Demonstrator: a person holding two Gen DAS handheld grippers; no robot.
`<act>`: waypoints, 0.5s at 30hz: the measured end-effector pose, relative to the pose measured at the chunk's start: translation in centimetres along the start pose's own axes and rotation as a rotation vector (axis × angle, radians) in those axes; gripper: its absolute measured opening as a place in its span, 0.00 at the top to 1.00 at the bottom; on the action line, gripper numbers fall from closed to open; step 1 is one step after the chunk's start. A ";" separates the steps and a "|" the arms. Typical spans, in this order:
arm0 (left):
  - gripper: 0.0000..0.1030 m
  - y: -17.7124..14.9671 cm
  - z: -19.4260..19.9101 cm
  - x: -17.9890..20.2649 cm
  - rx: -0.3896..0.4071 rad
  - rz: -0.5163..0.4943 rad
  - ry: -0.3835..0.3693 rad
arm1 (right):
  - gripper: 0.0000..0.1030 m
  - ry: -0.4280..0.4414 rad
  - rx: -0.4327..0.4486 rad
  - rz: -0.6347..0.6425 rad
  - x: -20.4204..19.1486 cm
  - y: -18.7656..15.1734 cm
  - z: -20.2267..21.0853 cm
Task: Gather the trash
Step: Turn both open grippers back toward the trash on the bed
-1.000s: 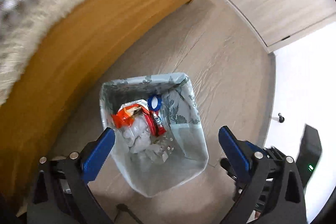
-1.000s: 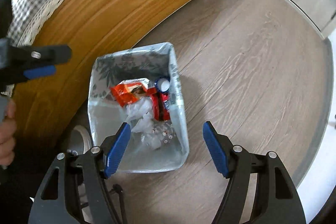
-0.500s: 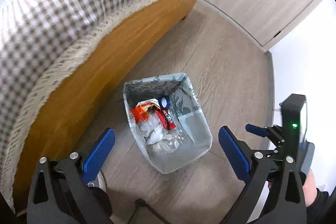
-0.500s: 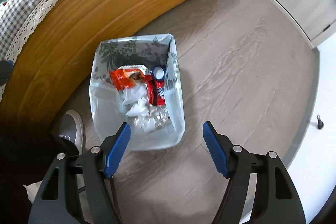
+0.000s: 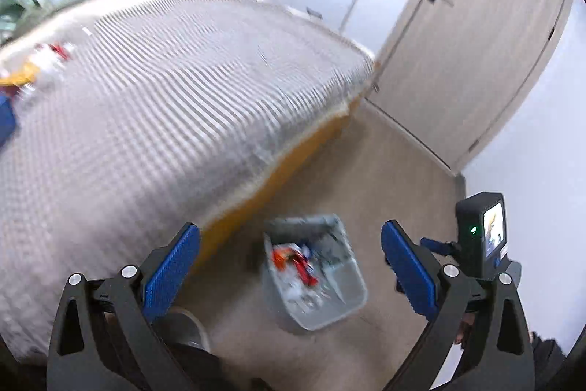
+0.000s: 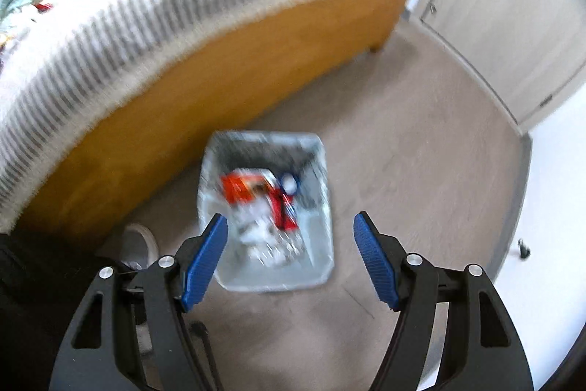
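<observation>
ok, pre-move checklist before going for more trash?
1. Left tool open, nothing held: ok.
2. Right tool open, nothing held: ok.
3. Trash bin upright on the floor beside the bed: ok.
4. Room left in the bin above the wrappers: ok.
5. Next item: colourful clutter at the bed's far left, too blurred to identify: cannot tell.
6. Image sharpness: motion blur in both views: not ok.

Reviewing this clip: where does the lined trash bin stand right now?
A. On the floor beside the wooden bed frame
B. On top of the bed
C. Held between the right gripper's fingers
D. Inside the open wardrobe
A: the trash bin stands on the floor next to the wooden bed frame, with wrappers already inside, and both the right gripper and the left gripper are open and empty above it.
</observation>
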State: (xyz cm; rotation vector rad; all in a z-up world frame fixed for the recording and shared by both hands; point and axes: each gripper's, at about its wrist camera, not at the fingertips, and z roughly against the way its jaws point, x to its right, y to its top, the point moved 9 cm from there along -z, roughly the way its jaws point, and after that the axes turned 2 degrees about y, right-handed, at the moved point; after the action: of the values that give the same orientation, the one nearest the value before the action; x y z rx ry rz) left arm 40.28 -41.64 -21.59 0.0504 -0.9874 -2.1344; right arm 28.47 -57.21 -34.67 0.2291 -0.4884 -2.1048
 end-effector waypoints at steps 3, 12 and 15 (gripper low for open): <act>0.08 1.5 3.5 -3.9 0.092 0.012 0.054 | 0.33 0.028 0.056 0.060 -3.9 2.6 1.8; 0.07 2.1 11.4 -21.4 0.203 0.091 0.292 | 0.33 0.201 0.147 0.232 -18.8 8.6 5.2; 0.08 0.3 13.8 -28.1 0.205 0.157 0.349 | 0.33 0.265 0.168 0.313 -26.1 10.1 5.7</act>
State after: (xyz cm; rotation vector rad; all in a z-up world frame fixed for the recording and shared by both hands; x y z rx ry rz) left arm 55.69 -14.52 -19.17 0.4178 -0.9611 -1.7978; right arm 48.51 -38.89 -25.82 0.4890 -0.5058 -1.7006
